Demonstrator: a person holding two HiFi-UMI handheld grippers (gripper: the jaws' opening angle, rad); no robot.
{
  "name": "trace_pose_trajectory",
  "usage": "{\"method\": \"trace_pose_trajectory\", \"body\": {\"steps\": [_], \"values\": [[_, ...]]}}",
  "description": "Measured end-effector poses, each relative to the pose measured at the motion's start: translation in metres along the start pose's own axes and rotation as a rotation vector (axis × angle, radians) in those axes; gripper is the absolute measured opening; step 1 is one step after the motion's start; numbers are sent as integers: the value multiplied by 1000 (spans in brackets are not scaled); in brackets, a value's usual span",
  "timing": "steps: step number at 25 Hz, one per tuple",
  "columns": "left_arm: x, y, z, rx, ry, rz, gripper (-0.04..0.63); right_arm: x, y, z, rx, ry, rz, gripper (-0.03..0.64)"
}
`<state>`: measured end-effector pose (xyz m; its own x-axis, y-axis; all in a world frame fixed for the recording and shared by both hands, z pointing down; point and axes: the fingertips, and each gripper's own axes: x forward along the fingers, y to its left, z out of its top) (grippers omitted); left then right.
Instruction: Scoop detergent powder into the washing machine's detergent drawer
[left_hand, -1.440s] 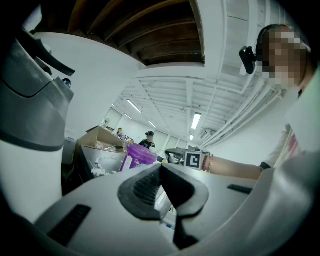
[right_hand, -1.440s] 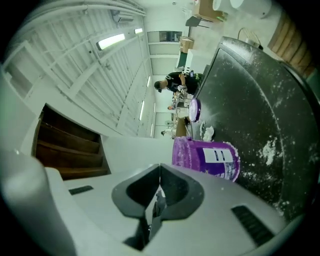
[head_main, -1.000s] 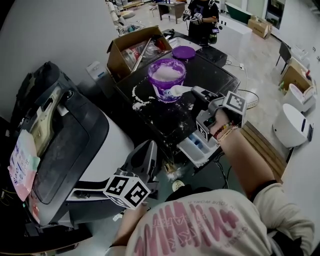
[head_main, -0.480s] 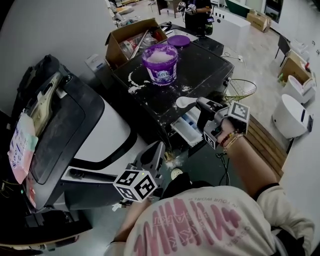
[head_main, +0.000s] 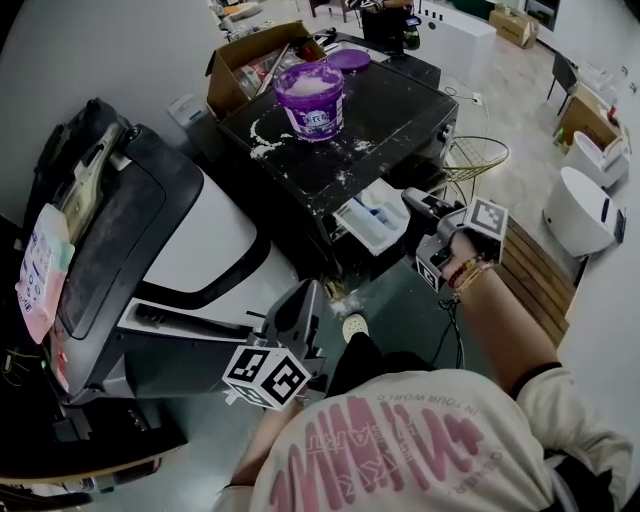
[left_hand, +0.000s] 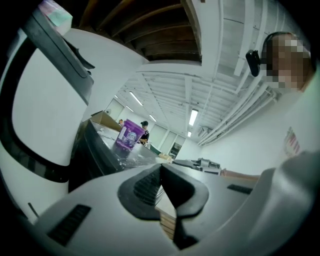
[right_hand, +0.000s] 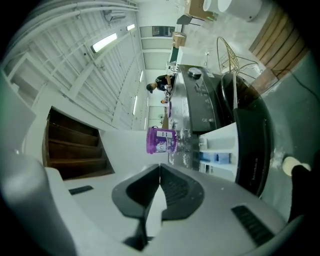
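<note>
A purple tub of white detergent powder (head_main: 310, 98) stands on the black washing machine's top (head_main: 390, 110). The white detergent drawer (head_main: 368, 222) is pulled out at the machine's front, with blue parts inside. My right gripper (head_main: 412, 203) hovers level at the drawer's right end, shut on the white scoop's handle (right_hand: 154, 210). The scoop's bowl blends into the white drawer. The right gripper view shows the tub (right_hand: 161, 140) and the drawer (right_hand: 220, 150) ahead. My left gripper (head_main: 305, 292) hangs lower left of the drawer, shut and empty, and sees the tub (left_hand: 129, 135) far off.
Spilled powder (head_main: 262, 148) streaks the machine top. The tub's purple lid (head_main: 348, 58) and a cardboard box (head_main: 250, 62) lie behind it. A white and black appliance (head_main: 200, 240) stands left. A wire basket (head_main: 472, 160), wooden slats (head_main: 525, 270) and a white bin (head_main: 585, 212) are right.
My right gripper has carried the scoop from the tub's rim down and nearer, to the open drawer. The left gripper has sunk slightly and stays shut.
</note>
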<state>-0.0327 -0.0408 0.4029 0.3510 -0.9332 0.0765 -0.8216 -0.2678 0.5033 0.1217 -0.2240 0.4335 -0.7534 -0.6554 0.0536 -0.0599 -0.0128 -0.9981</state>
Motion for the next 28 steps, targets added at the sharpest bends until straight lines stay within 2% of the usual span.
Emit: {"method": "trace_pose_trajectory", "body": {"steps": [3, 5, 10, 14, 19, 23, 28], "values": [[-16, 6, -9, -41, 7, 45, 0, -12, -16, 0, -27, -30, -56, 2], [-26, 9, -12, -41, 32, 65, 0, -16, -28, 3, -90, -50, -108, 2], [-49, 33, 2, -29, 50, 116, 0, -14, -47, 2, -327, -67, -219, 2], [-54, 53, 25, -25, 48, 111, 0, -5, -49, -12, -530, -43, -296, 2], [-48, 62, 48, 10, 47, 62, 0, 7, -55, -28, -842, 38, -434, 3], [-46, 64, 58, 30, 46, 37, 0, 10, -66, -43, -1071, 150, -564, 3], [-52, 73, 70, 11, 16, 35, 0, 19, -70, -67, -1378, 308, -620, 3]]}}
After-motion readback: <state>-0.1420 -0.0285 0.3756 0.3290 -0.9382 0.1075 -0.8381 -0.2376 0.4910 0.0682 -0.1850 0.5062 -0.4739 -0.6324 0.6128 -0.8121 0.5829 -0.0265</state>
